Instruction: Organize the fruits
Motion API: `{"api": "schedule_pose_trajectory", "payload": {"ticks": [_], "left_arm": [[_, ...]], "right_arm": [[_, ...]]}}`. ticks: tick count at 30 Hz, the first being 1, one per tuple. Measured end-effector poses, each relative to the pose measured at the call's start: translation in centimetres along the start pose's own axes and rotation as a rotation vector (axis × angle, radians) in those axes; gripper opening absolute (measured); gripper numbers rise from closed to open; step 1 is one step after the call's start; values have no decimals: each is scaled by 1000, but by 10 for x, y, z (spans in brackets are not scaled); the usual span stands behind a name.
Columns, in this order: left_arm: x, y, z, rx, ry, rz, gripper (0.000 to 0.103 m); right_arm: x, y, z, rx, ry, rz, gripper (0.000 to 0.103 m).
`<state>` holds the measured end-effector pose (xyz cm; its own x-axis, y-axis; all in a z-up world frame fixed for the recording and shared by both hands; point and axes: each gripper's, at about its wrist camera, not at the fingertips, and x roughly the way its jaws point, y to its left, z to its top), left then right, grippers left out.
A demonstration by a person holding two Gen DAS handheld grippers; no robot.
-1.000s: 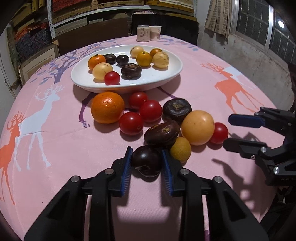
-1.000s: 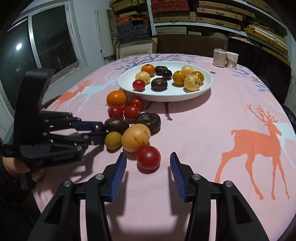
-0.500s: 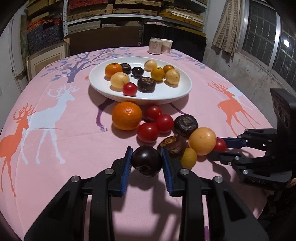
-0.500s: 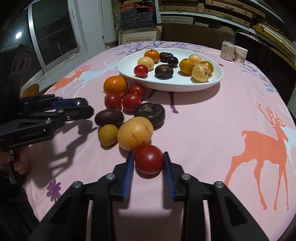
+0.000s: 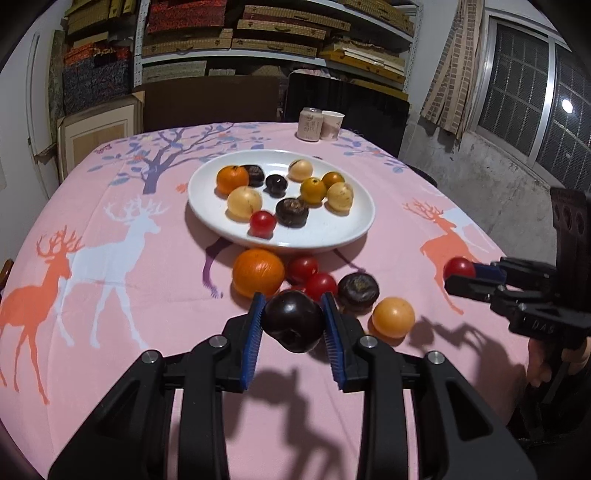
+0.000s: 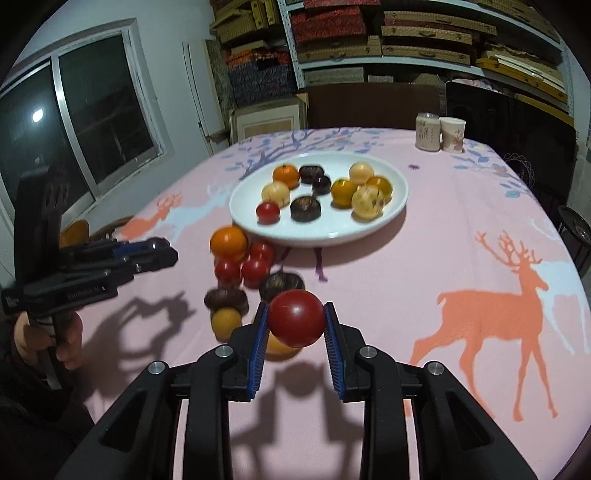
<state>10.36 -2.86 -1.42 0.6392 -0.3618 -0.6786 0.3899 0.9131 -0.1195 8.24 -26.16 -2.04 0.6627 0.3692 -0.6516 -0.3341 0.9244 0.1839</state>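
Left gripper (image 5: 293, 320) clamps a dark plum (image 5: 293, 320) — dimple toward six o'clock — right gripper (image 6: 296, 324) pinches a red tomato (image 6: 296, 324), seemingly hiding an orange fruit.

right gripper (image 6: 295, 325) closed on tomato (image 6: 296, 322), both fruits lifted

- We are in what looks like a storeroom with a dining table in it.
- We see metal shelves (image 5: 280, 37) along the back wall, full of flat woven boxes (image 6: 424, 35).
- The round table has a pink deer-print tablecloth (image 5: 110, 229), with a white plate (image 5: 351, 229) of fruits.
- A barred window (image 5: 524, 88) and a rough concrete wall (image 5: 480, 158) are beside it.
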Motion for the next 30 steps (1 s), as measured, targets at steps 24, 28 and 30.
{"api": "schedule_pose_trajectory", "payload": {"ticks": [24, 28, 30], "left_arm": [[117, -4, 77, 15, 78, -3, 70], [76, 7, 62, -23, 23, -11, 81], [53, 17, 47, -59, -15, -8, 94]], "right_arm": [[98, -53, 92, 46, 41, 29, 45], [70, -52, 73, 81, 17, 29, 46], [56, -40, 54, 57, 22, 16, 53]]}}
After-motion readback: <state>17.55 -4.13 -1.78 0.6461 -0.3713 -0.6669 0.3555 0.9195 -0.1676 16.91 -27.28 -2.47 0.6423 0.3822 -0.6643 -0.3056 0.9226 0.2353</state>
